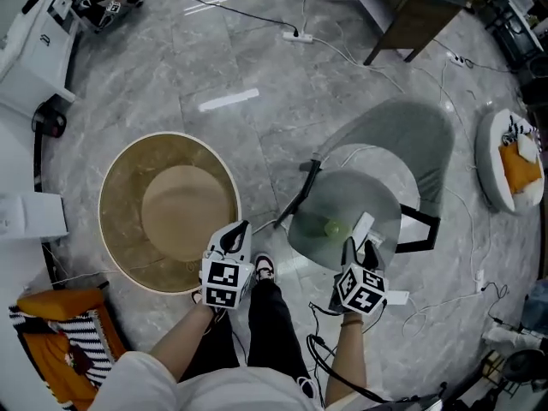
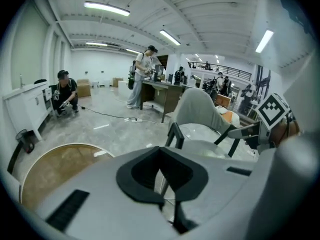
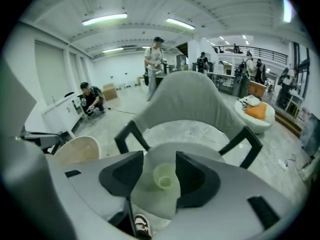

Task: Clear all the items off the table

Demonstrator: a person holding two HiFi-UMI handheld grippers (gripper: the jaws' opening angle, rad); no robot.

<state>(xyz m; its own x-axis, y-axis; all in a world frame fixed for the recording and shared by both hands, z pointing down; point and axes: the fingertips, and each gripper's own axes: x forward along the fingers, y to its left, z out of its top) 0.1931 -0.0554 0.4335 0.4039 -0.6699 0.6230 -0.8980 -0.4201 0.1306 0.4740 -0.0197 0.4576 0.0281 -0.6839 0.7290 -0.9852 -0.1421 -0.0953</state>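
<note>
A small pale green cup lies on its side on a little round grey-green table in front of me. My right gripper reaches over the table's near edge. In the right gripper view the cup sits between the two dark pads with its mouth towards the camera. It is close to the right pad, and the pads do not press on it, so the right gripper is open. My left gripper hangs left of the table over the floor. Its jaws are shut and hold nothing.
A big round tan tub stands on the floor to the left. A grey chair with black legs is just behind the little table. Cables run over the marble floor. An orange cushion lies at bottom left and a white cabinet stands at far left.
</note>
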